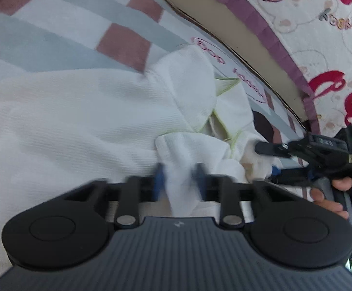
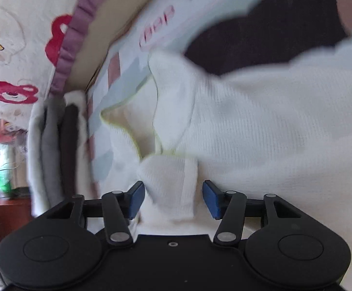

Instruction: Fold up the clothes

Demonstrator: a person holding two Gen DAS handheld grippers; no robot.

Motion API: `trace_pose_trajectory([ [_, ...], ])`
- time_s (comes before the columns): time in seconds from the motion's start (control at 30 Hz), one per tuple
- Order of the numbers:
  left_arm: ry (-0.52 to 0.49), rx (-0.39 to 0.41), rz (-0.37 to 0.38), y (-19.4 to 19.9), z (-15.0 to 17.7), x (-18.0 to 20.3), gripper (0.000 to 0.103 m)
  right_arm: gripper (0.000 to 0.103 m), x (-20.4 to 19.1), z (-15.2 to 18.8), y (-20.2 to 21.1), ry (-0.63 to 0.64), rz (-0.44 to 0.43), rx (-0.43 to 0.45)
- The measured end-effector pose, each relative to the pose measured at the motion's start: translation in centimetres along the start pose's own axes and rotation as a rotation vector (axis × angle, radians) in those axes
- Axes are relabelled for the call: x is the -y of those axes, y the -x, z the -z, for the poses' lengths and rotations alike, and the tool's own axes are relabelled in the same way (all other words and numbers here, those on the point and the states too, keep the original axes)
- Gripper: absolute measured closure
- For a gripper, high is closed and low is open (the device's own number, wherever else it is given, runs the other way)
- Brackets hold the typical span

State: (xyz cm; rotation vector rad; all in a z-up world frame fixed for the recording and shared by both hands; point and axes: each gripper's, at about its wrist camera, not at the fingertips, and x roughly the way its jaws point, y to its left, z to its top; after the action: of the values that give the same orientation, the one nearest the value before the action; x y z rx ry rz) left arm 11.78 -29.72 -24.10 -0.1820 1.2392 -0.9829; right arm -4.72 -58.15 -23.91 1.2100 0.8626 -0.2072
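Note:
A white ribbed garment [image 1: 78,111] with pale green trim lies spread on a checked blanket [image 1: 61,31]. My left gripper [image 1: 178,179] is shut on a bunched fold of its cloth, which shows between the blue pads [image 1: 157,181]. In the right wrist view the same white garment [image 2: 273,126] fills the right side. A cuff-like fold [image 2: 173,181] sits between the blue pads [image 2: 137,197] of my right gripper [image 2: 173,197], whose jaws stand apart with a gap at the right pad. From the left wrist view the right gripper [image 1: 265,161] reaches in from the right, held by a hand [image 1: 331,201].
A cartoon quilt [image 1: 321,36] with a purple frill borders the blanket's far side, past a beige strip [image 1: 236,31]. A stack of folded grey and white cloth [image 2: 52,150] stands at the left. Dark wooden furniture [image 2: 3,213] lies below it. A dark patch [image 2: 260,36] shows beyond the garment.

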Motion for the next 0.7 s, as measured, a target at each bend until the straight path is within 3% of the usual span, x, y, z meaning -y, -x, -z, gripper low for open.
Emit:
trace_pose_trajectory([
  [0.07,-0.045,0.017,-0.006,0.3,0.0,0.7,0.095,0.086,-1.4,0.0,0.2,0.125,0.017,0.038],
  [0.3,-0.242,0.119,-0.072,1.6,-0.9,3.0,0.095,0.091,-7.6,1.3,0.8,0.67,0.137,0.086],
  [0.47,-0.508,0.187,-0.123,0.3,-2.9,5.7,0.096,0.092,-10.5,2.8,0.1,1.109,0.279,0.045],
  [0.6,-0.71,0.21,-0.163,-1.1,-3.2,7.7,0.096,0.092,-10.6,2.3,-0.7,1.154,0.281,0.034],
  [0.7,-0.753,0.232,-0.122,-1.4,-3.3,8.2,0.095,0.092,-10.2,2.1,-0.6,1.142,0.279,0.048],
])
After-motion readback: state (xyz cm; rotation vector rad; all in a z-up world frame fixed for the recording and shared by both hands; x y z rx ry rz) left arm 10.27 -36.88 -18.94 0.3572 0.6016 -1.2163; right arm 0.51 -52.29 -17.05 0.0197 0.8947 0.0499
